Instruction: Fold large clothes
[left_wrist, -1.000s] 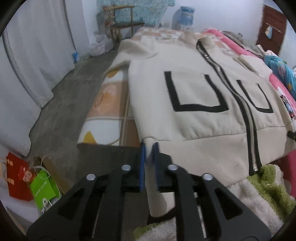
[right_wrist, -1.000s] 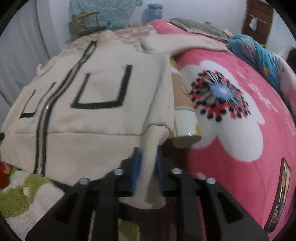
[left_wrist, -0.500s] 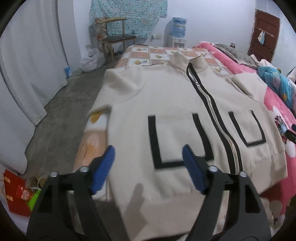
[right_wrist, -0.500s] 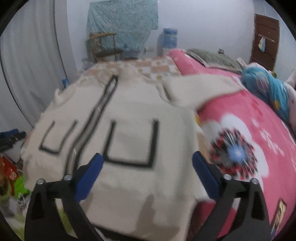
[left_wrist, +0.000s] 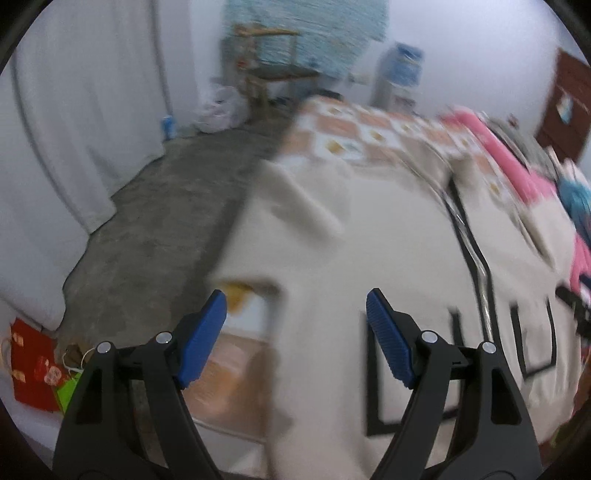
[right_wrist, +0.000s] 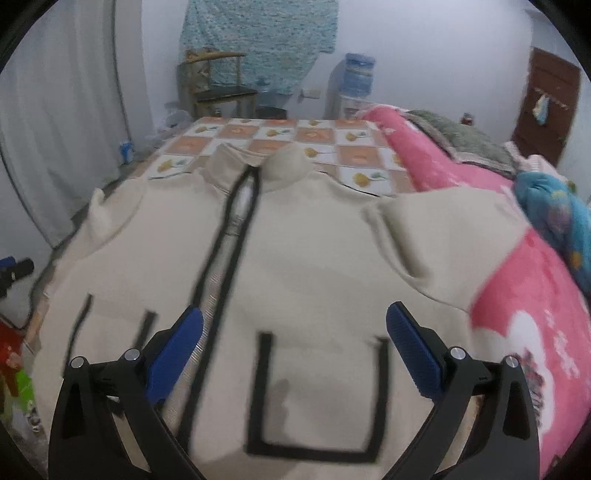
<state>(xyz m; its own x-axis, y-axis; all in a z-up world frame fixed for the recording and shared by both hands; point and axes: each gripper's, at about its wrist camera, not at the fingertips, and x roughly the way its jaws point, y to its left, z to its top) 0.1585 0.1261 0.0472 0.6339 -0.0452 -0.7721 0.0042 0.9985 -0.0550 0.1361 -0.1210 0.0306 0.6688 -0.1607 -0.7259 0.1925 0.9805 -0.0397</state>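
Cream zip jacket (right_wrist: 317, 280) lies flat, front up, on the bed (right_wrist: 280, 136), collar toward the far end. Right gripper (right_wrist: 293, 345) hangs over its lower front, jaws spread wide, nothing between them. Left gripper (left_wrist: 295, 332) likewise spread and empty, over the jacket's left edge. Only the right view shows the collar, full zip and pink blanket (right_wrist: 524, 295) sharply. Only the left view, blurred, shows the grey floor (left_wrist: 155, 236) beside the bed and red bag (left_wrist: 33, 365).
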